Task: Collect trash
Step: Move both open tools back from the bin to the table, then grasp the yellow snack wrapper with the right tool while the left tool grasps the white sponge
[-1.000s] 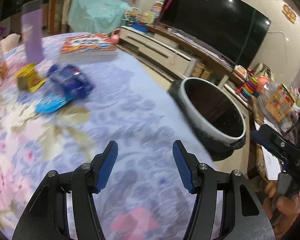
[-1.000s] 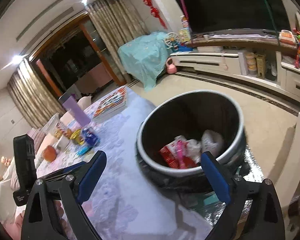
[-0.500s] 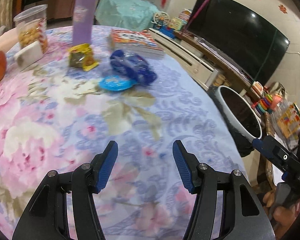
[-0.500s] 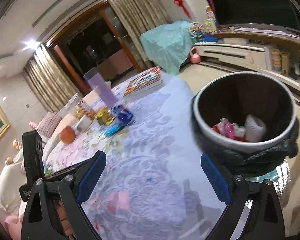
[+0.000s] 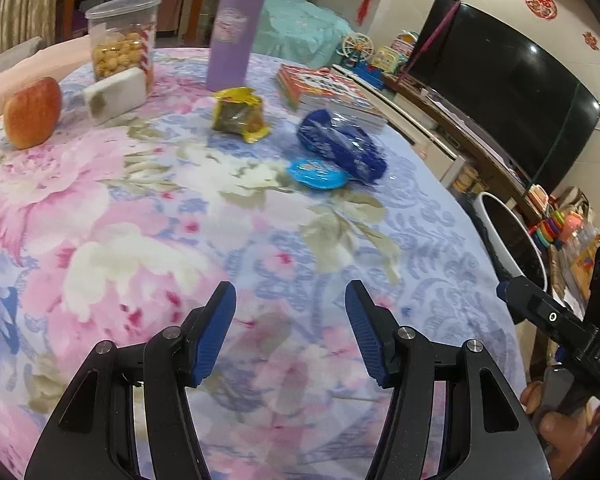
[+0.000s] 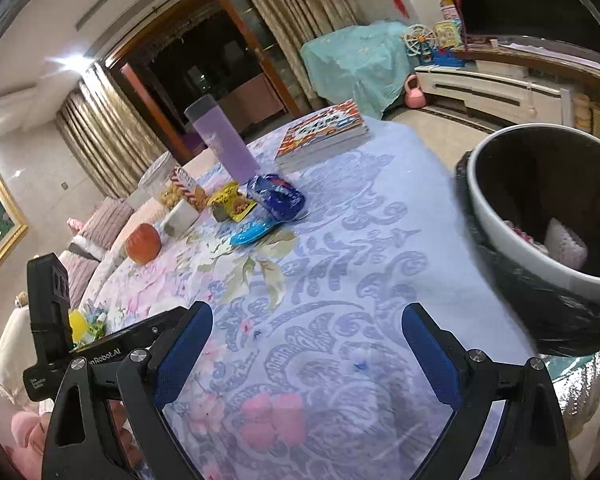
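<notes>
Fingers of left gripper spread apart, nothing between. Right gripper wide too, empty, above flowered tablecloth. Trash farther across the table: yellow wrapper, dark blue wrapper, light blue lid touching it. Bin beside the table edge, some scraps inside.

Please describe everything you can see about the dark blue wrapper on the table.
The dark blue wrapper is a crumpled, glossy plastic snack bag with white print too blurred to read. It lies loosely puffed on the floral tablecloth, in front of the book. Its near edge overlaps or touches a flat light blue lid-like piece. Nothing grips it.
</notes>
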